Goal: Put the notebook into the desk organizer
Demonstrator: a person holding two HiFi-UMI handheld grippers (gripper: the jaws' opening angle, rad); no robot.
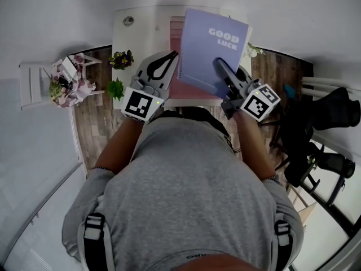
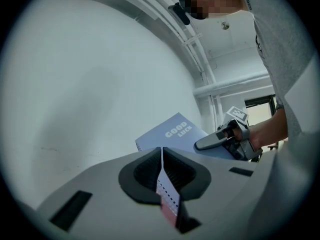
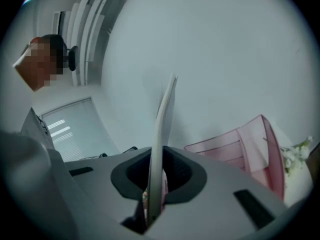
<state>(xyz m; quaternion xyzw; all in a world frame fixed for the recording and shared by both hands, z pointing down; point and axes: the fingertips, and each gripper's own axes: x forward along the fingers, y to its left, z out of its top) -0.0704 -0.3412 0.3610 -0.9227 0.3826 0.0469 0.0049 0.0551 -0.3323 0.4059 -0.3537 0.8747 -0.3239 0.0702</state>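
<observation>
Spiral-bound notebook, lavender with "GOOD LUCK" on the cover, hangs in the air over the pink desk organizer, not yet in any slot. The right gripper is clamped on its lower edge, and in the right gripper view the book runs edge-on up between the jaws. The left gripper sits just beside the spiral side with its jaws closed together. A thin pale strip shows in their seam, but I can't tell what it is.

The book looks light and thin, and its soft cover will probably flex and sag if it is held by one corner. A grip near the spine, where the wire stiffens it, should keep it flat enough to slide upright between the organizer's dividers.
</observation>
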